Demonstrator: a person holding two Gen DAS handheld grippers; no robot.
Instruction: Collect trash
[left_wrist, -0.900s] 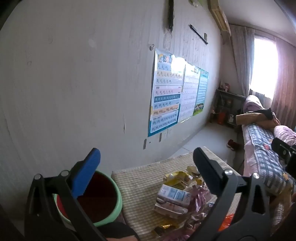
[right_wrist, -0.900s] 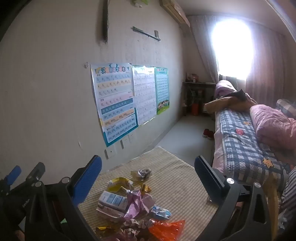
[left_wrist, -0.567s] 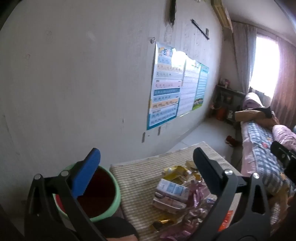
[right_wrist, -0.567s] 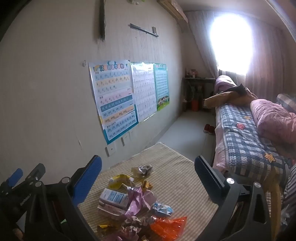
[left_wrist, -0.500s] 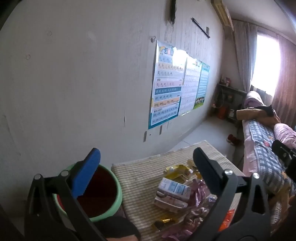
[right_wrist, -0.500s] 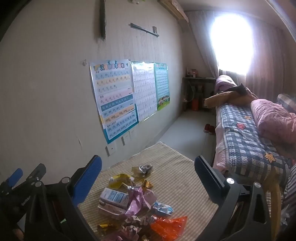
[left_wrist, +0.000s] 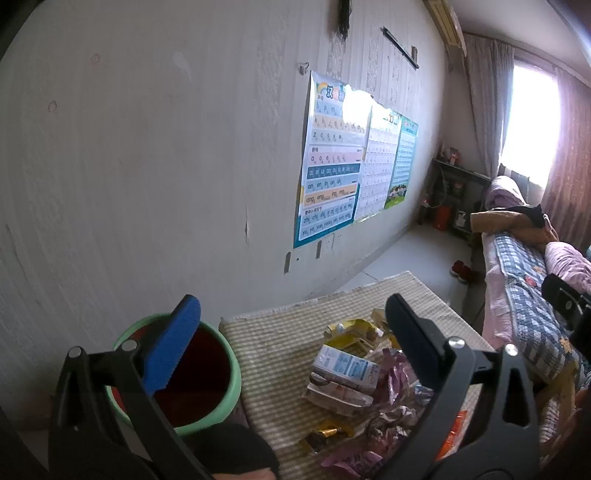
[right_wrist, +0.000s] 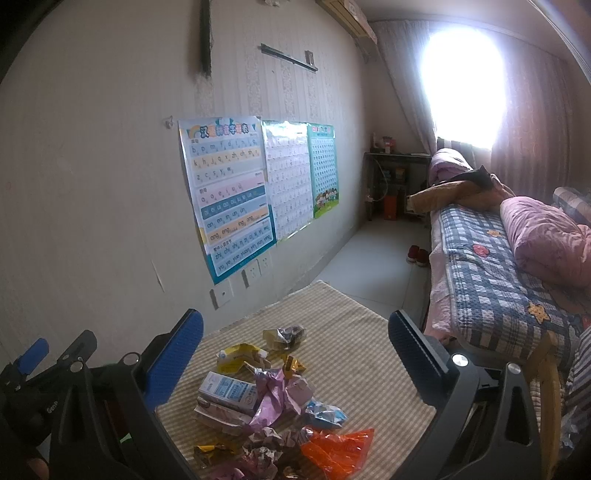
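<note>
Trash pile (right_wrist: 273, 402) sits heaped on the near half of the counter (right_wrist: 354, 332), which wears a striped cloth; green bin (left_wrist: 221, 402) stands just beside the counter's left edge, mouth open and dark inside. Largest piece: white-and-blue milk carton (right_wrist: 228, 392), lying flat, looks light and partly stiff, likely to crush under a hard pinch, so take it across the narrow body. Orange wrapper (right_wrist: 338, 450) at near right, purple wrapper (right_wrist: 277, 398) at centre: thin film, near weightless, slick, springy; pinch a raised crumple, not a flat edge. Yellow packet (right_wrist: 240, 356) and a small crumpled wrapper (right_wrist: 286, 334) lie farther off. Smallest are gold foil bits (right_wrist: 293, 363), hard to catch alone. Left claw (left_wrist: 291, 347) and right claw (right_wrist: 295, 352) both spread wide, holding nothing, above the pile. Against the earlier frames, little differs: same pile, same bin, views only drift slightly; nothing has been lifted.
</note>
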